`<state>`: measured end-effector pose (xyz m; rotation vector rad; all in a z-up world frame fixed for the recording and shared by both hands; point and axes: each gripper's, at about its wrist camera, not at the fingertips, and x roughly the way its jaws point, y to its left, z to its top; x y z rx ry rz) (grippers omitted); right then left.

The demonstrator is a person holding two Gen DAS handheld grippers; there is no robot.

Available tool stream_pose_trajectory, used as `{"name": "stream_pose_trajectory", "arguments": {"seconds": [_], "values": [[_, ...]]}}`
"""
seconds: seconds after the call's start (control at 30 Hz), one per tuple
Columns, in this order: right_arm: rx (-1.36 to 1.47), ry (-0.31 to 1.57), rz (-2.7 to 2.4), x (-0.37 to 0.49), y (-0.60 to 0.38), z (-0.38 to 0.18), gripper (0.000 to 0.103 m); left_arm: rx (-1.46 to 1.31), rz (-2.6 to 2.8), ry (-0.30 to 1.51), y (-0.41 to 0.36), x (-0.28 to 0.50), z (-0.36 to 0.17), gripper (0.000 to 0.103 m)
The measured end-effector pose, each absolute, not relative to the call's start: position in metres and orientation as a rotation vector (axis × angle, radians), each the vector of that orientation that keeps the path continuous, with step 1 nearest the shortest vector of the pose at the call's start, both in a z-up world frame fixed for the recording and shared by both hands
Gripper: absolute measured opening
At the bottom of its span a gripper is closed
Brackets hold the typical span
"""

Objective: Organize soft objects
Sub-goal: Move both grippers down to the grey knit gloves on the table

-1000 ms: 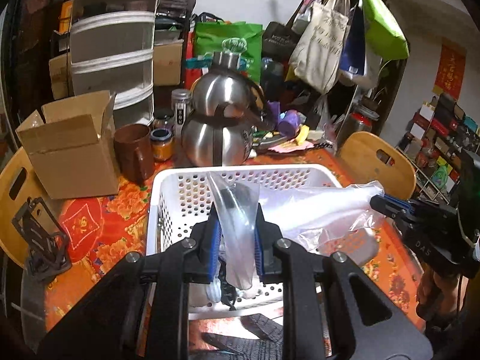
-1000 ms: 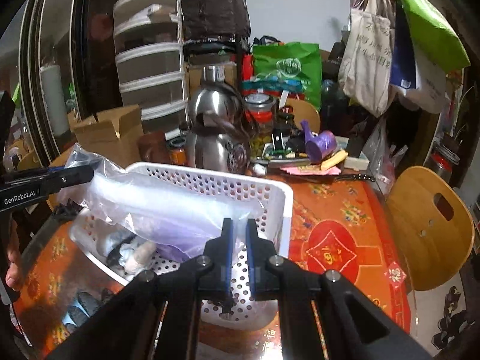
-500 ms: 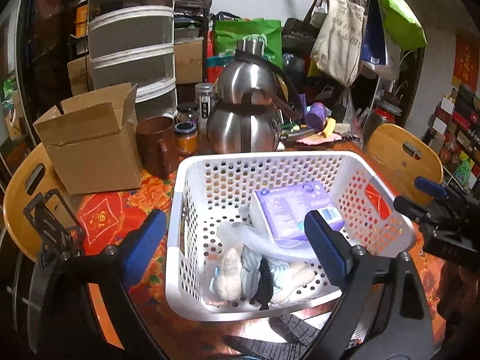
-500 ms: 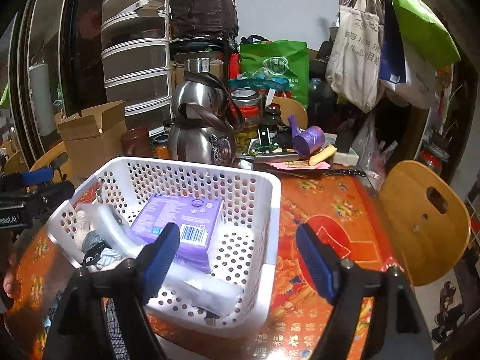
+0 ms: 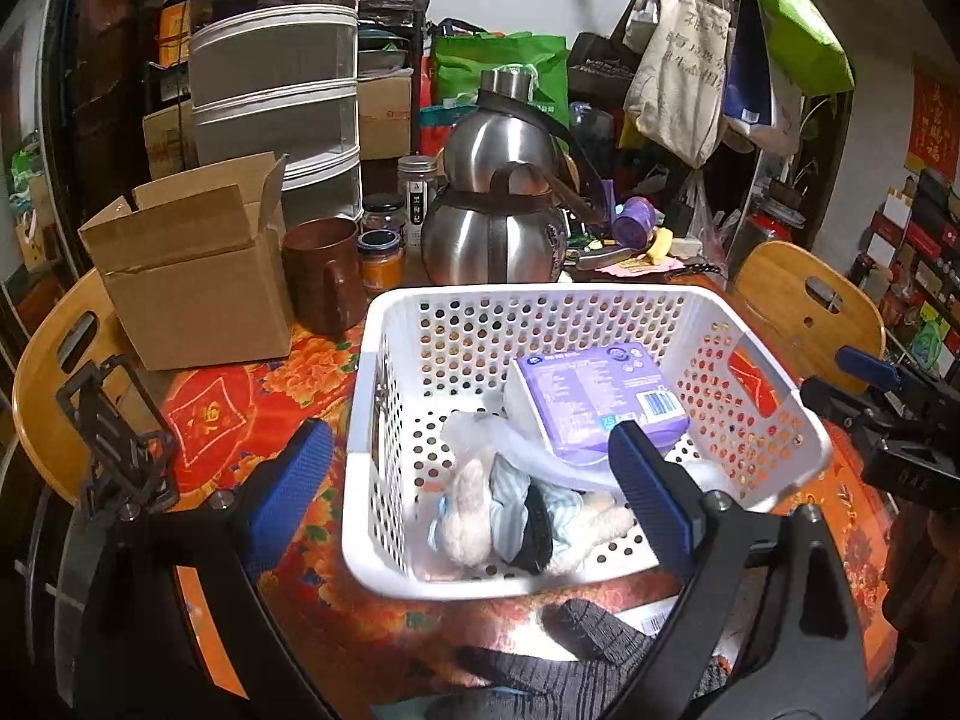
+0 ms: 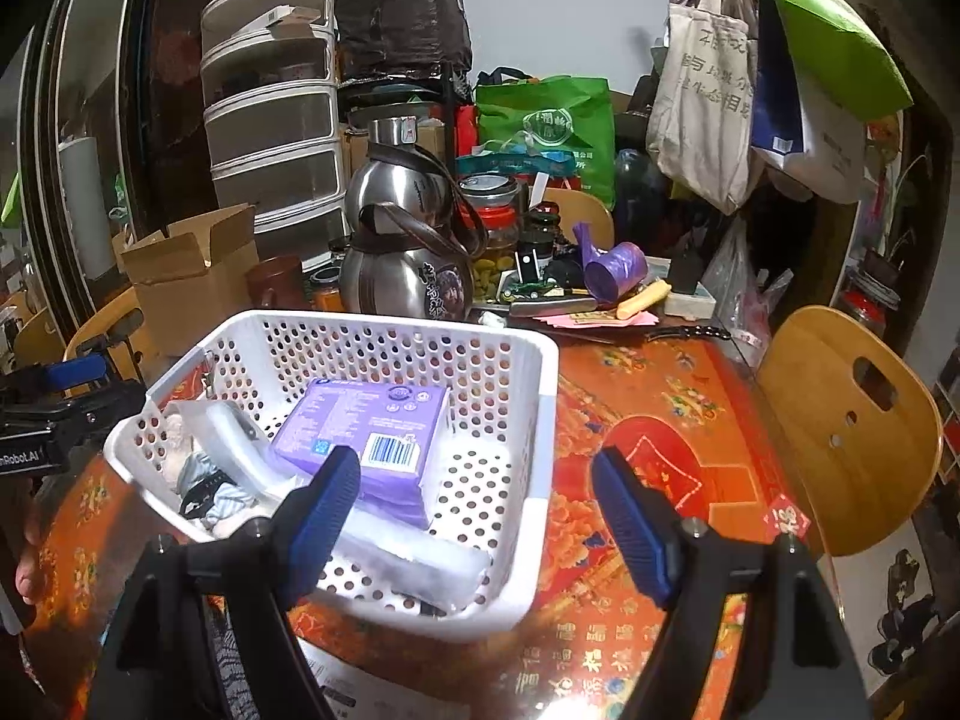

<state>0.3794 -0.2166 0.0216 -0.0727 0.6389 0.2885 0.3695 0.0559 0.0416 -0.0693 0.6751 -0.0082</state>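
Blue-padded left gripper (image 5: 474,495), right gripper (image 6: 480,516): both wide open, empty.

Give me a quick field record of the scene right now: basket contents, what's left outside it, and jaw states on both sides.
basket: white perforated basket on the red floral tablecloth
in basket: purple pack in clear plastic bag; plush toy with striped cloth
outside basket: dark knitted item at the near edge, in front of the basket
left gripper: jaws open, holding nothing
right gripper: jaws open, holding nothing
behind basket: steel gourd flask, brown mug, open cardboard box
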Motion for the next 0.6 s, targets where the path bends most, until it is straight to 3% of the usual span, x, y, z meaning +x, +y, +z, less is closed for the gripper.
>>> {"name": "stream_pose_trajectory", "arguments": {"seconds": [0.33,0.6], "values": [[-0.026,0.657,0.316,0.317,-0.224,-0.004,0.08,-0.094,0.01,0.678,0.063,0.301,0.032,0.092],[-0.03,0.716,0.438,0.259,-0.204,-0.043,0.079,-0.139,-0.01,0.738,0.066,0.232,-0.016,0.092]]}}
